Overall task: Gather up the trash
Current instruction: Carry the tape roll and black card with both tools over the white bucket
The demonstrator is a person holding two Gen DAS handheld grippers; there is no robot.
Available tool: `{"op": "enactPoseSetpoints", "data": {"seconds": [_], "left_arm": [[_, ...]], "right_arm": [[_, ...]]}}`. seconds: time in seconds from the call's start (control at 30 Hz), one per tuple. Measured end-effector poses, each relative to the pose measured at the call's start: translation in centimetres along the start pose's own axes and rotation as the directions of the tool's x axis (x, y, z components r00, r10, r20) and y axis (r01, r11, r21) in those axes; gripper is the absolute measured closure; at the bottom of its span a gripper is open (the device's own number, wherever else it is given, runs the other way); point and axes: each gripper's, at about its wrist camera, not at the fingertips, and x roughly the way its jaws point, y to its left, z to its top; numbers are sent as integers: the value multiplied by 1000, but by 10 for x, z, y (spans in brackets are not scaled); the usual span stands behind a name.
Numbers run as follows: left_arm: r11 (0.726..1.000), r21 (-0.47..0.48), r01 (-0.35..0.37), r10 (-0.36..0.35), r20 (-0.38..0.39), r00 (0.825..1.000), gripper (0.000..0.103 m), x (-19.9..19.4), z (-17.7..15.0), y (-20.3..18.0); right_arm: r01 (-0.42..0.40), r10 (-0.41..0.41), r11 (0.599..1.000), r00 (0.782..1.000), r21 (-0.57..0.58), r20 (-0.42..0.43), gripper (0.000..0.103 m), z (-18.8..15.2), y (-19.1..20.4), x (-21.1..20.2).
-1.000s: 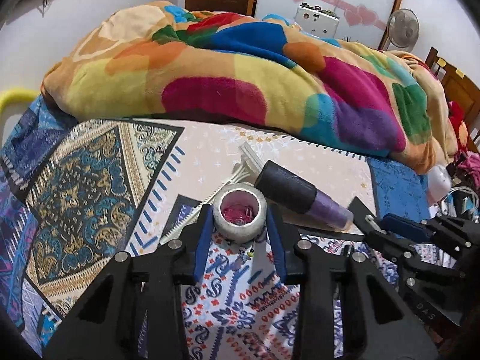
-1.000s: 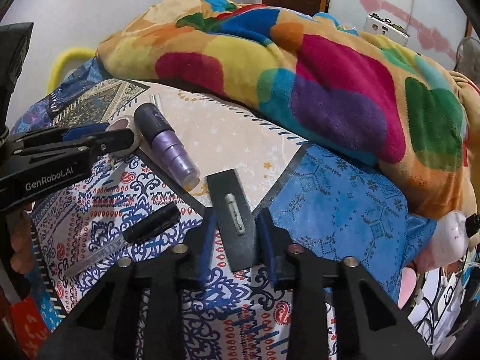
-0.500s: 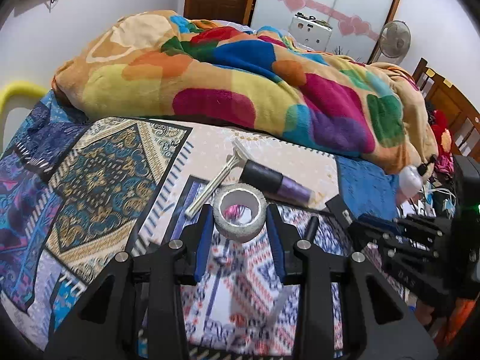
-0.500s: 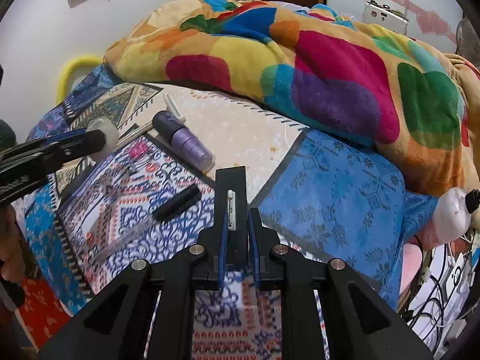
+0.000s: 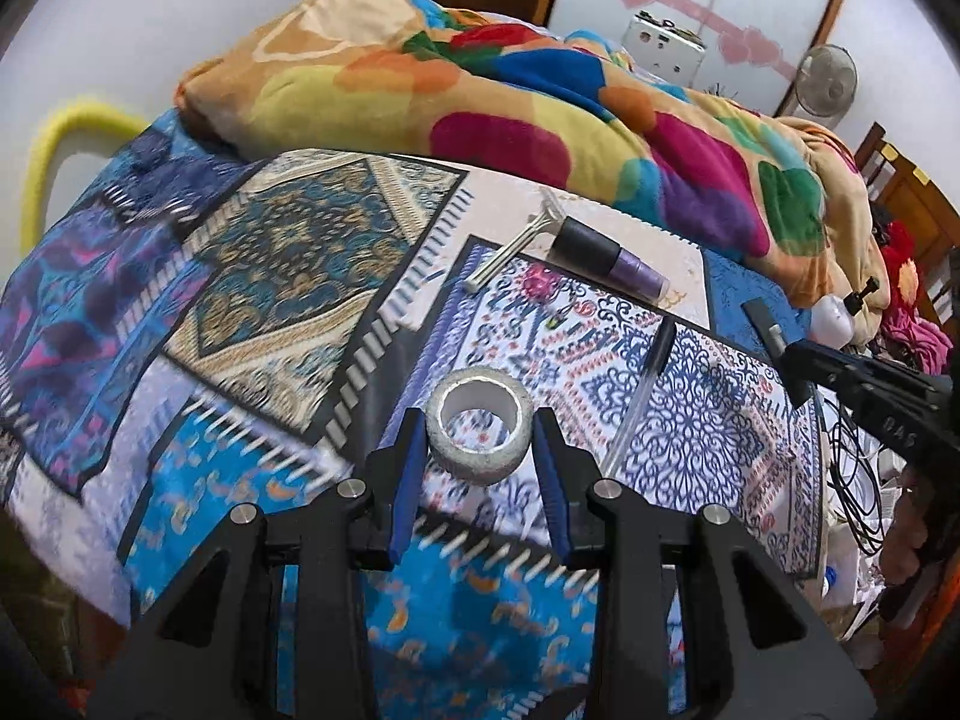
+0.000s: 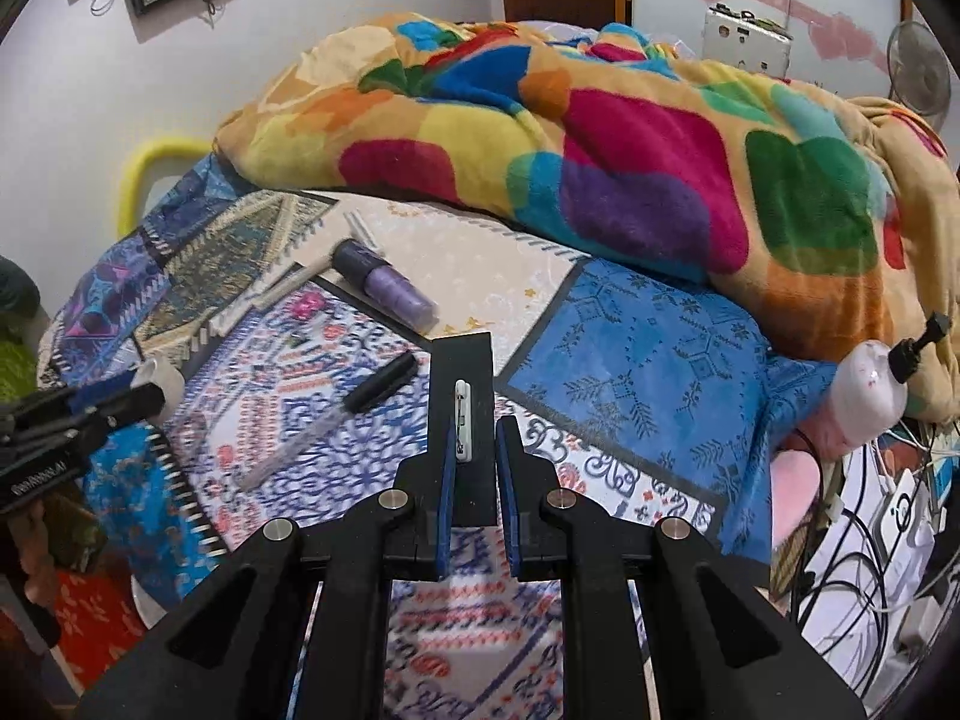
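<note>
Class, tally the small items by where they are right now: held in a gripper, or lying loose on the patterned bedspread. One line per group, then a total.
Held in a gripper: 2 (tape roll, black flat piece)
Lying on the bedspread: 3 (purple bottle, pen, white razor)
Total: 5

My left gripper point(image 5: 478, 450) runs off the bottom edge of its view, and the bedspread point(image 5: 252, 480) near it at lower left is smeared with blur. The tape roll point(image 5: 479, 435) covers the cloth behind it. My right gripper point(image 6: 475, 480) hides the lower end of the black strip point(image 6: 462, 360); the small white piece point(image 6: 462, 420) on it is too small to identify. At far right, the cables point(image 6: 864, 516) run out of frame.
</note>
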Motion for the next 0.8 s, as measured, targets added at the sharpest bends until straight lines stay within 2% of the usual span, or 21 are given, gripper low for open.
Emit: {"op": "enactPoseSetpoints", "data": {"seconds": [0.4, 0.8], "left_arm": [[996, -74, -41, 47, 79, 996, 68, -97, -33, 33], [981, -165, -101, 126, 147, 981, 68, -206, -94, 91]], "right_arm": [[-56, 62, 994, 996, -92, 64, 91, -2, 76, -71], [-169, 197, 954, 976, -247, 93, 91, -21, 195, -126]]}}
